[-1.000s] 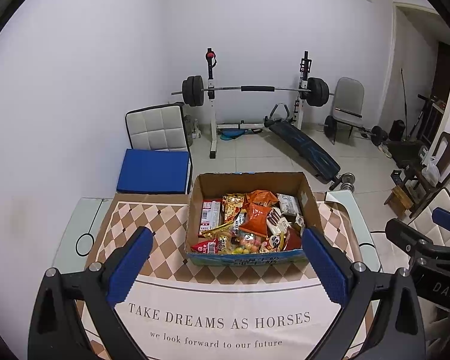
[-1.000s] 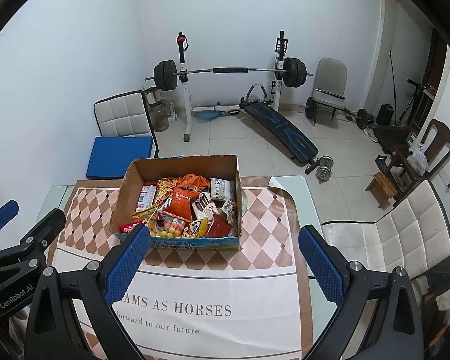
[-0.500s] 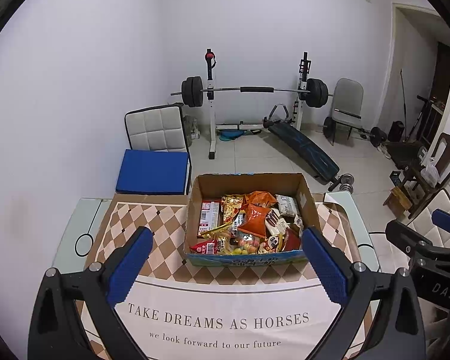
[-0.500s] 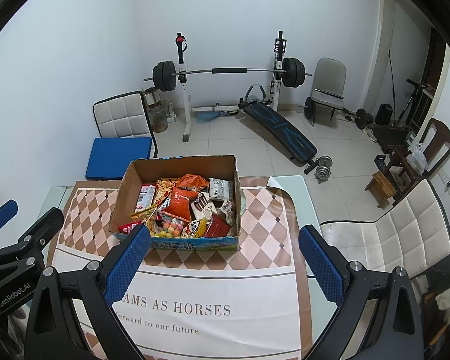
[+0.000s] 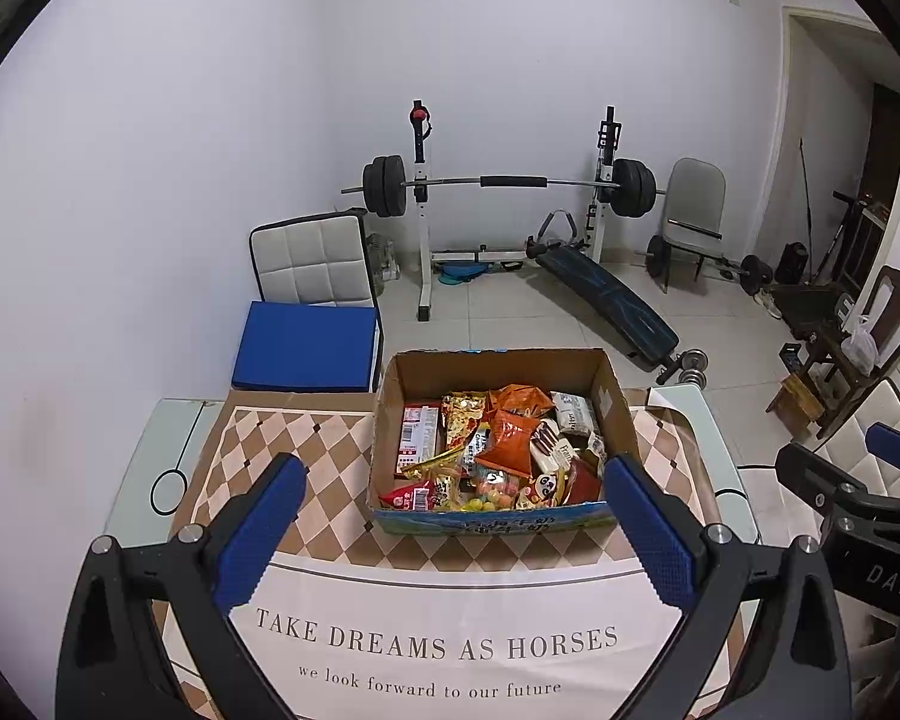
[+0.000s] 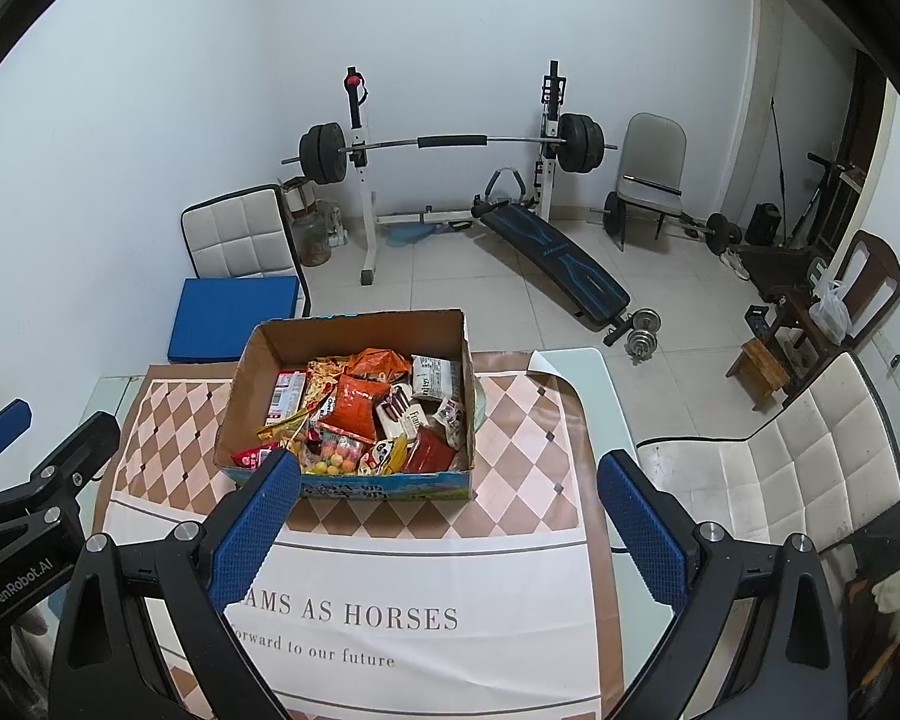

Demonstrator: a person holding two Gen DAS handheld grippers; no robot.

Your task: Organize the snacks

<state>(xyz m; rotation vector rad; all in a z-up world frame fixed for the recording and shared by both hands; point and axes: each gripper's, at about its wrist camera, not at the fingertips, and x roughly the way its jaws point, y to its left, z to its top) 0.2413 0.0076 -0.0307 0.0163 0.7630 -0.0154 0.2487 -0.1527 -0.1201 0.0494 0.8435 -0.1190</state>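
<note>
A cardboard box (image 5: pixel 615 408) full of mixed snack packets (image 5: pixel 510 438) stands on the far half of the table; it also shows in the right wrist view (image 6: pixel 243 396), with the snacks (image 6: pixel 357 405) heaped inside. An orange packet lies on top in the middle, a red-and-white pack at the left. My left gripper (image 5: pixel 453 519) is open and empty, held above the cloth just in front of the box. My right gripper (image 6: pixel 447 516) is open and empty, in front of the box and to its right. Each gripper shows at the edge of the other's view.
A tablecloth (image 5: pixel 438 648) with brown checks and printed words covers a glass table (image 6: pixel 576 360). A white chair (image 6: pixel 810 468) stands at the right, a blue-cushioned chair (image 5: pixel 306 345) behind the table. A barbell rack (image 5: pixel 504 186) and bench (image 5: pixel 606 294) stand by the far wall.
Both grippers have drifted very slightly, so the box sits a touch lower in both views. Nothing was taken or let go.
</note>
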